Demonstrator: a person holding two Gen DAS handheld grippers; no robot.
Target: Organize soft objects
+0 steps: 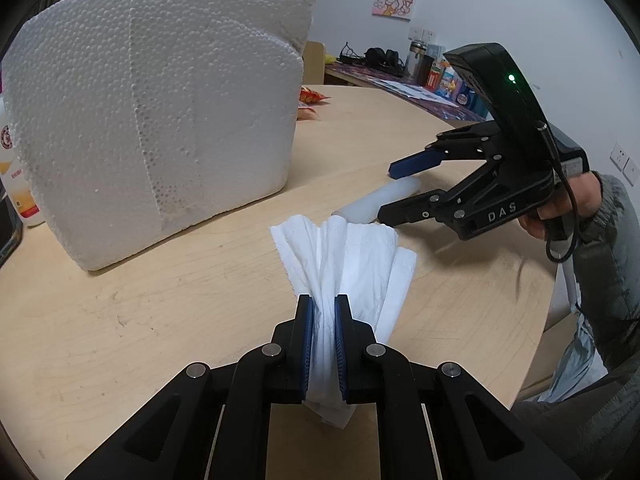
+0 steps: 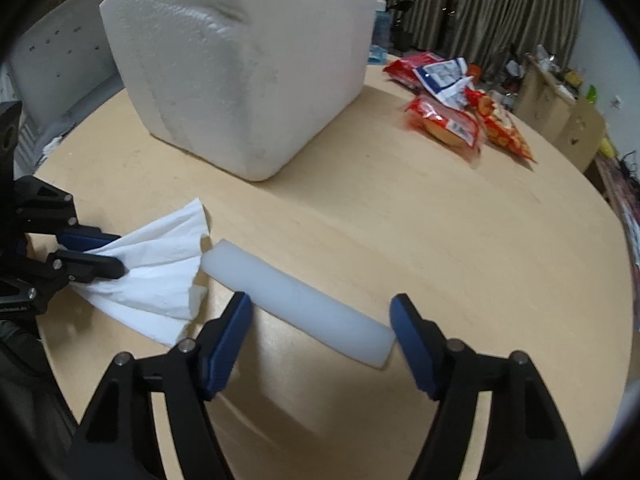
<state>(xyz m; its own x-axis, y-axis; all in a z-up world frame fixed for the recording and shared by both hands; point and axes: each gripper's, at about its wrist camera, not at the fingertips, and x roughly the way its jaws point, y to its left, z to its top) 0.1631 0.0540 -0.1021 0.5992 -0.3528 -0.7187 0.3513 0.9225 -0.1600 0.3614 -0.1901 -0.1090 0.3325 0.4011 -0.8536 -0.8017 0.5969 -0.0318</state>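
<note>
My left gripper (image 1: pixel 323 312) is shut on a crumpled white paper tissue (image 1: pixel 352 252) and holds it low over the round wooden table (image 1: pixel 160 320). The tissue also shows in the right wrist view (image 2: pixel 160 268), pinched by the left gripper (image 2: pixel 116 252). My right gripper (image 2: pixel 320 316) is open, its fingers on either side of a pale white foam strip (image 2: pixel 296 300) that lies flat on the table. In the left wrist view the right gripper (image 1: pixel 386 192) is open over the strip (image 1: pixel 376 200).
A large white styrofoam box (image 1: pixel 160 112) stands on the table behind the tissue; it also shows in the right wrist view (image 2: pixel 248 64). Red snack bags (image 2: pixel 460 116) lie at the far right. A bottle (image 1: pixel 20 184) stands left of the box.
</note>
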